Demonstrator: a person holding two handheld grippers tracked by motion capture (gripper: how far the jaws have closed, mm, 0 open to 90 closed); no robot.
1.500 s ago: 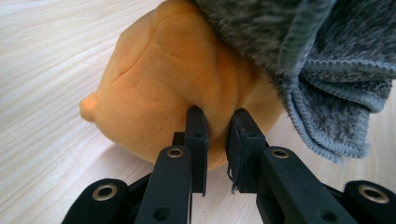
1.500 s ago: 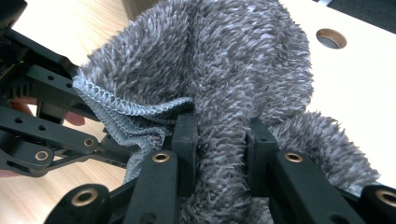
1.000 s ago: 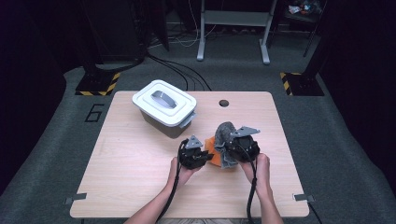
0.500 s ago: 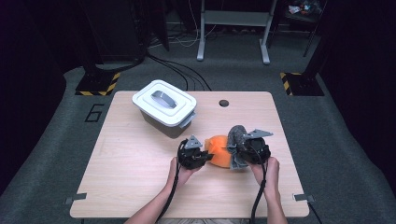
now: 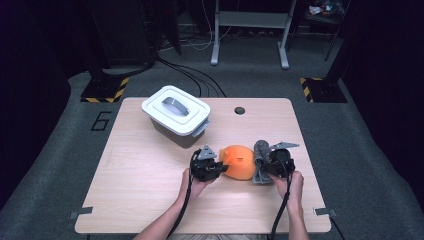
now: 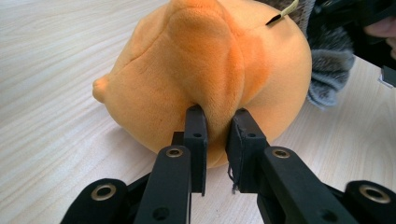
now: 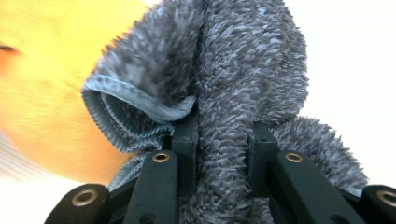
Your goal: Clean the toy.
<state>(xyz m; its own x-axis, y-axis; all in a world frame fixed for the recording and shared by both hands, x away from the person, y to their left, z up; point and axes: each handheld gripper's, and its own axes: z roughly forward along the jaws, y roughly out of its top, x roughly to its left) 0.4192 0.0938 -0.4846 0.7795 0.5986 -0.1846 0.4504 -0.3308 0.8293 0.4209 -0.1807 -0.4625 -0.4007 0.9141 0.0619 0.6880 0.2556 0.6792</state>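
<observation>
An orange plush toy [image 5: 238, 162] lies on the wooden table [image 5: 135, 170], right of centre near the front. My left gripper [image 5: 220, 168] is shut on a fold of the orange plush toy [image 6: 219, 70] at its left side, and the pads [image 6: 195, 126] pinch the fabric. A grey fuzzy cloth [image 5: 260, 161] hangs against the toy's right side. My right gripper [image 5: 267, 165] is shut on the grey cloth [image 7: 233, 93], with a thick fold squeezed between its fingers [image 7: 184, 140]. The orange toy [image 7: 42, 102] is just behind the cloth.
A white lidded box [image 5: 176, 115] with a grey handle stands at the back left of the table. A round cable hole [image 5: 239, 110] is near the far edge. Bare wood stretches left of the hands.
My right gripper has moved right and down with the grey cloth, from over the toy to its right side. More of the orange toy is uncovered. The left gripper stayed put.
</observation>
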